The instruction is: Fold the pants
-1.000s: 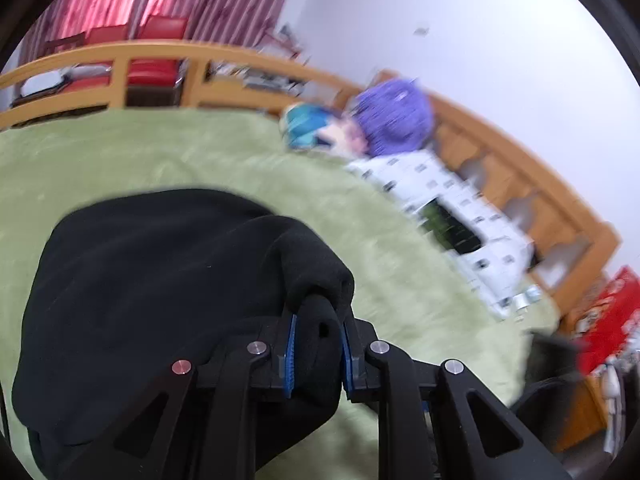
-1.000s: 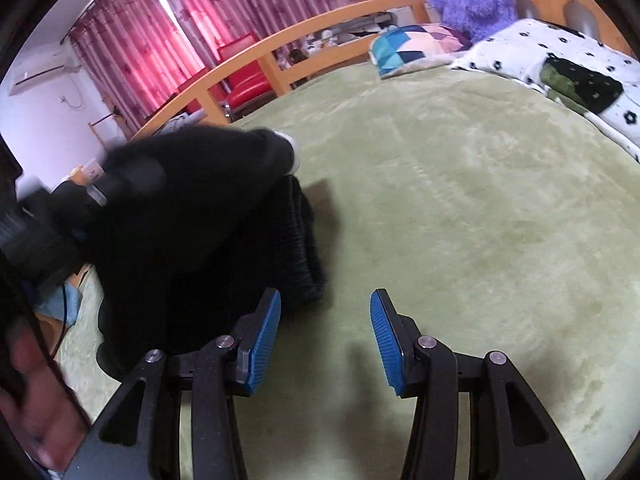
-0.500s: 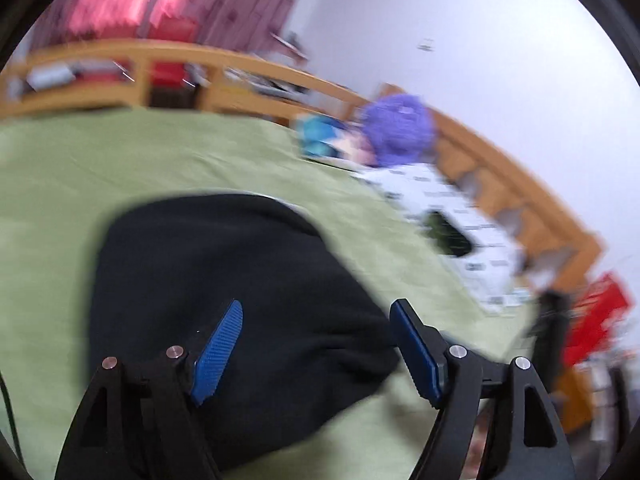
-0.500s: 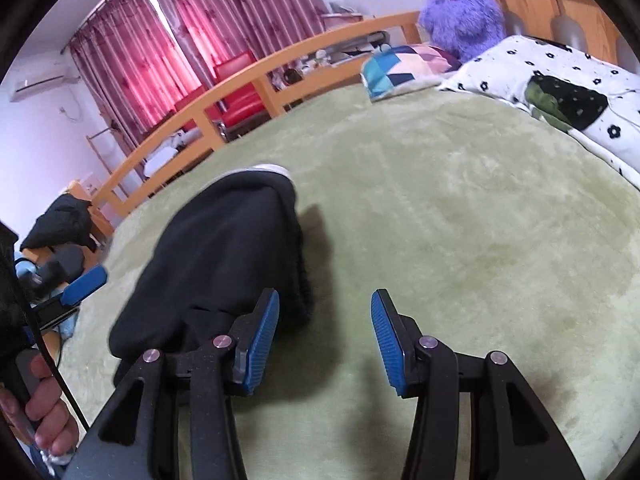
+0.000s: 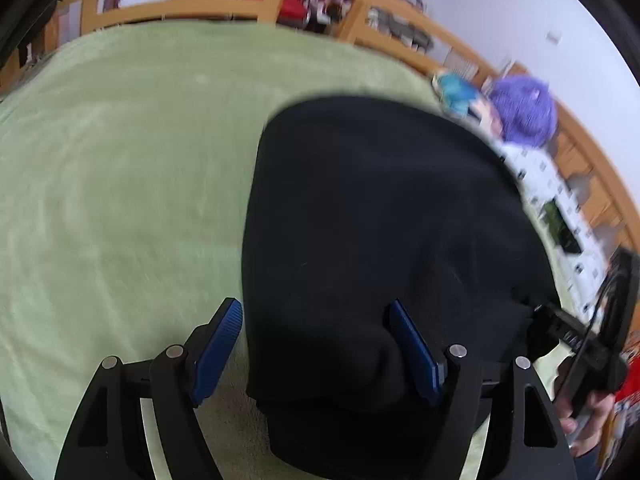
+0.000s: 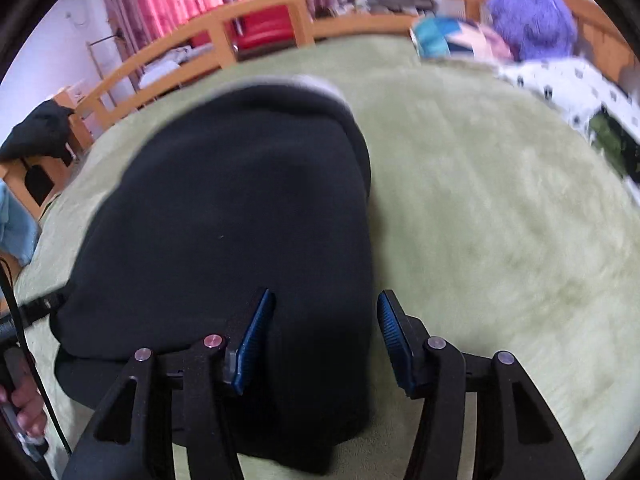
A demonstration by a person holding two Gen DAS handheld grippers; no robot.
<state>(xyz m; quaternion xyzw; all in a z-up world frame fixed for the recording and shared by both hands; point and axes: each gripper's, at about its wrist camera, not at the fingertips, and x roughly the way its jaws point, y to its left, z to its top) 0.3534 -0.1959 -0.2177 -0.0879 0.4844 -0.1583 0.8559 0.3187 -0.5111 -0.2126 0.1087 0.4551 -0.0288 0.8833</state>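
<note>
The black pants (image 5: pixel 380 232) now lie as one folded bundle on the green blanket (image 5: pixel 120 200). A second ago the left gripper (image 5: pixel 316 344) pinched a fold; it has let go and straddles the near edge. The right gripper (image 6: pixel 324 336) is opening, cloth between its jaws, apparently unpressed. At two o'clock: one purple plush (image 5: pixel 524 116).

Folded black pants (image 5: pixel 380 220) lie on a green blanket (image 5: pixel 120 180) as the left gripper (image 5: pixel 316 344) hangs over their near edge, blue pads apart and clear of the cloth. A wooden rail (image 5: pixel 224 8) and purple plush toy (image 5: pixel 522 110) sit behind.
</note>
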